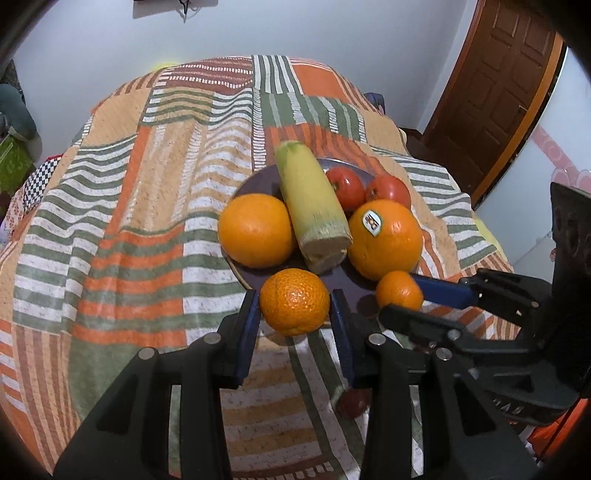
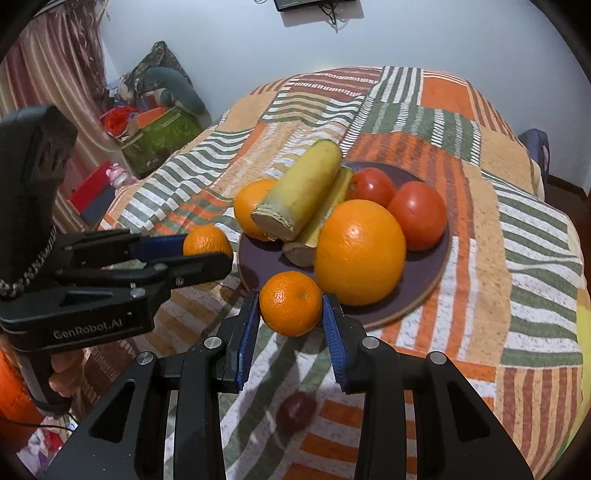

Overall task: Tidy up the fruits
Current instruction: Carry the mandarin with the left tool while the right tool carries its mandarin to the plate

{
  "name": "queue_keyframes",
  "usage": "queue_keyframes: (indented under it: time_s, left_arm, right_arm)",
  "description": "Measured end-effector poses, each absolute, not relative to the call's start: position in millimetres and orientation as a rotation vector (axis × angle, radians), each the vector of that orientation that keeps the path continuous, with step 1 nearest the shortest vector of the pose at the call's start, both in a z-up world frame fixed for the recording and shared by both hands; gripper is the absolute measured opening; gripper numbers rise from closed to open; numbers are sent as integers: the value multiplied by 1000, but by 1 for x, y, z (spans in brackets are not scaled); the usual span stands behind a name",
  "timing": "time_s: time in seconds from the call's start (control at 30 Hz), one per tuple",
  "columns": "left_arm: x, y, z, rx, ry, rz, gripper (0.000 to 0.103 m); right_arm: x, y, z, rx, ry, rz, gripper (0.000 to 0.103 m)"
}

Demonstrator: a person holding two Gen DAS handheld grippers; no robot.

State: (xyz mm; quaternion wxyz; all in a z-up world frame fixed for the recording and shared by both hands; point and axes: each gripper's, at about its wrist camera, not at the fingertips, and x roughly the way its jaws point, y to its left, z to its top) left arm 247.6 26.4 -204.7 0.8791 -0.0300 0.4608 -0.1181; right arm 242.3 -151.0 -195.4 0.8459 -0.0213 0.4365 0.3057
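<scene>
Each claw, left and right, pinches 1 mandarin at its widest: light, soft-skinned, bruisable.

plate: most of its face is covered by the fruit; in the left view its near rim sits behind a mandarin.
second husk piece: largely hidden under the upper one, only an edge and a cut end show.
left orange: half behind the husk in the right view.
dark round fruit: blurred on the cloth below the fingers; kind unclear.
sticker: print too small to read.
wall item: cut off by the top edge.
hand: only fingers show behind the handle.
</scene>
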Motion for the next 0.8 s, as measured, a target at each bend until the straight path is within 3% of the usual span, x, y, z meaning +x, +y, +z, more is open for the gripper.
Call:
queue_keyframes:
  time_s: [0.8]
  left_arm:
    - [271, 26, -227, -77, 1003, -247, 39]
  right_arm:
    - [252, -137, -211, -53, 979, 643, 32]
